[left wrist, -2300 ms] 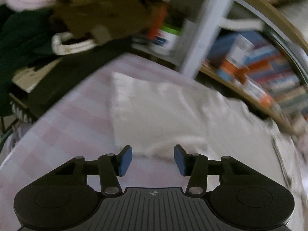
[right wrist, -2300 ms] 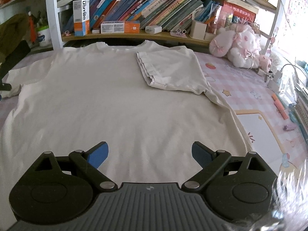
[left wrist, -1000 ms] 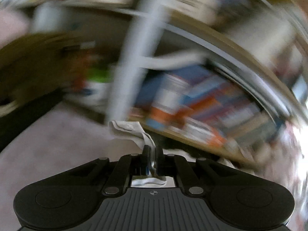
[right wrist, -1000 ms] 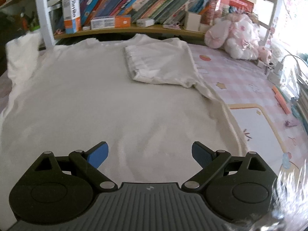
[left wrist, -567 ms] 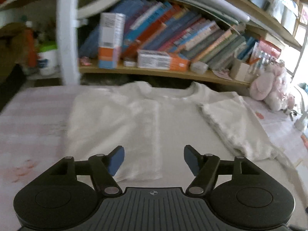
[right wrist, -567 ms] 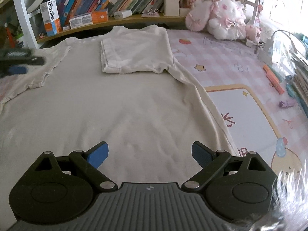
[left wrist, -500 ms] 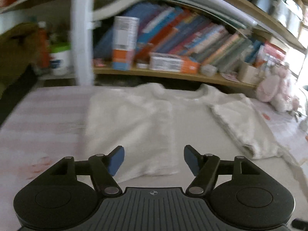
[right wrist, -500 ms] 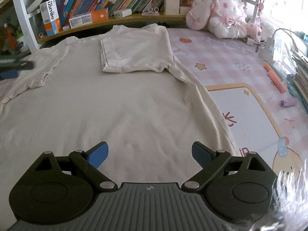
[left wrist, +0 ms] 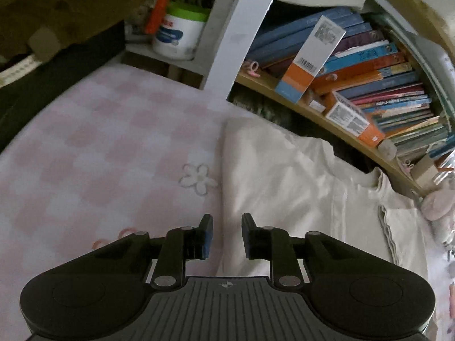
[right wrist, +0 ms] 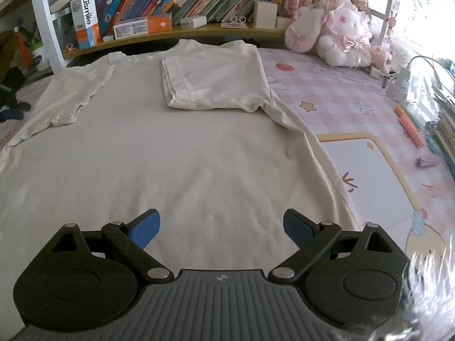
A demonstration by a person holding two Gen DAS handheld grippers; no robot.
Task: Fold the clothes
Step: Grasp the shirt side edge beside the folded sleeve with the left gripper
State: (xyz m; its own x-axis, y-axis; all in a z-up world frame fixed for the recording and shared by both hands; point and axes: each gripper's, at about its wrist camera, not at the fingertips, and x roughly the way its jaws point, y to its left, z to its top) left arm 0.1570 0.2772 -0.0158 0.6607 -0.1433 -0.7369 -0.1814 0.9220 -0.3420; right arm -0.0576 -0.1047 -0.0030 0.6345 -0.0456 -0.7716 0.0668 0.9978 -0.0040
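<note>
The left gripper [left wrist: 227,234] points down at the left edge of a cream T-shirt [right wrist: 182,153]; its jaws are closing, a narrow gap left between the blue pads, and the shirt's folded edge lies below that gap, not yet pinched. To its left spreads a pink checked sheet [left wrist: 93,153] with a white flower print [left wrist: 198,180]. The right gripper [right wrist: 221,227] hangs over the near part of the shirt with its jaws spread wide and nothing between them. The shirt lies flat across the bed, collar toward the far side, with the right sleeve [right wrist: 213,76] folded inward onto the chest and the left sleeve [right wrist: 76,91] turned in too. Beyond the collar runs a wooden bookshelf [right wrist: 176,32] packed with books. At the far right sits a pink plush rabbit [right wrist: 335,34], and a drawing board [right wrist: 369,176] lies near the shirt's right edge.
</note>
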